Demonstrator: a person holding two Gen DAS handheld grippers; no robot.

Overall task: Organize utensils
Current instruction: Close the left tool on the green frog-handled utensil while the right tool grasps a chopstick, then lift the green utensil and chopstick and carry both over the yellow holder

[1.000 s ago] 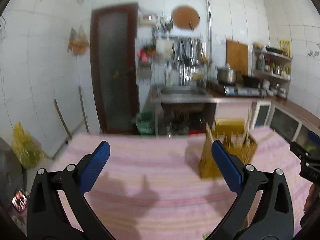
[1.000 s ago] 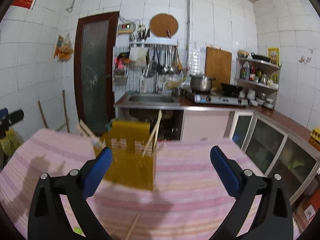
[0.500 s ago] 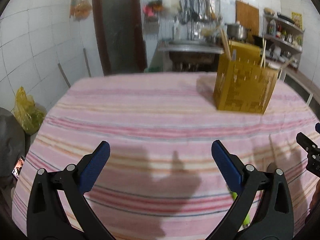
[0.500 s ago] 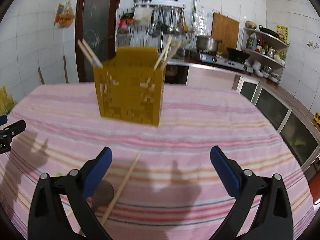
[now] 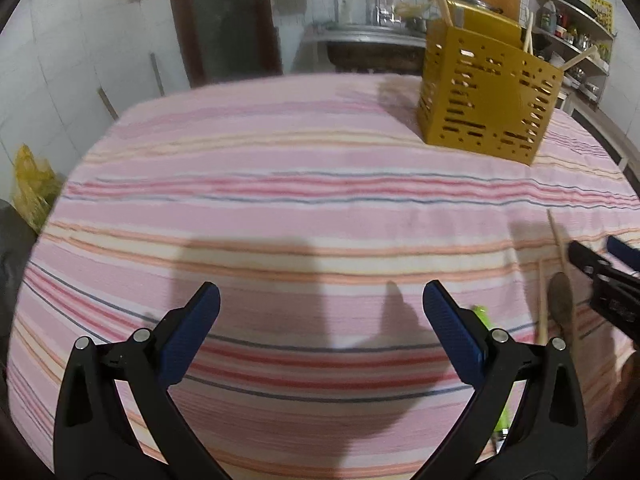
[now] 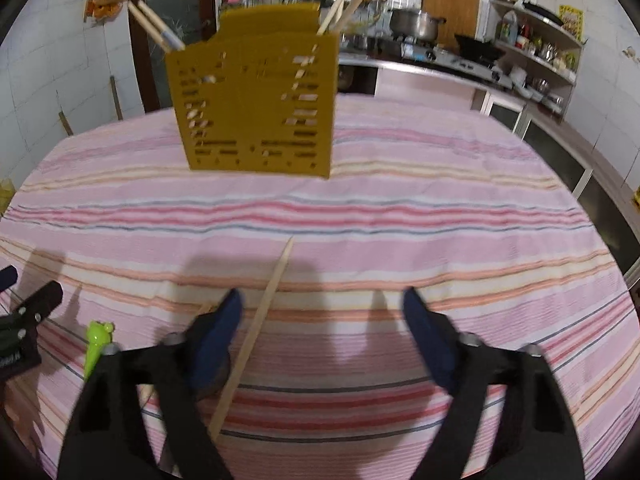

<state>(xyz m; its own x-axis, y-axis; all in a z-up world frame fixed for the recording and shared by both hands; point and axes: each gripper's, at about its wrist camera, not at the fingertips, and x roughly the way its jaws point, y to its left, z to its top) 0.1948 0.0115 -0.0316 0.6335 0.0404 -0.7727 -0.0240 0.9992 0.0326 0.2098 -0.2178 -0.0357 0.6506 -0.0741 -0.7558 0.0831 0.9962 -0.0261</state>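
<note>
A yellow perforated utensil holder (image 6: 256,104) with several chopsticks in it stands on the striped tablecloth; it also shows in the left wrist view (image 5: 486,94) at the far right. A loose wooden chopstick (image 6: 256,328) lies on the cloth just inside the left finger of my right gripper (image 6: 322,312), which is open and empty. A green utensil (image 6: 95,340) lies to its left. My left gripper (image 5: 320,300) is open and empty over bare cloth. A wooden spoon (image 5: 562,304), a chopstick (image 5: 543,304) and the green utensil (image 5: 480,314) lie to its right.
The pink striped tablecloth (image 5: 280,200) covers the table. Behind it are a dark door (image 5: 224,16), a sink counter (image 5: 368,40) and a stove counter with shelves (image 6: 480,64). The right gripper shows at the right edge of the left wrist view (image 5: 608,276).
Both grippers have tilted down and moved closer to the table. The holder now sits higher in both views and the loose utensils on the cloth have come into view.
</note>
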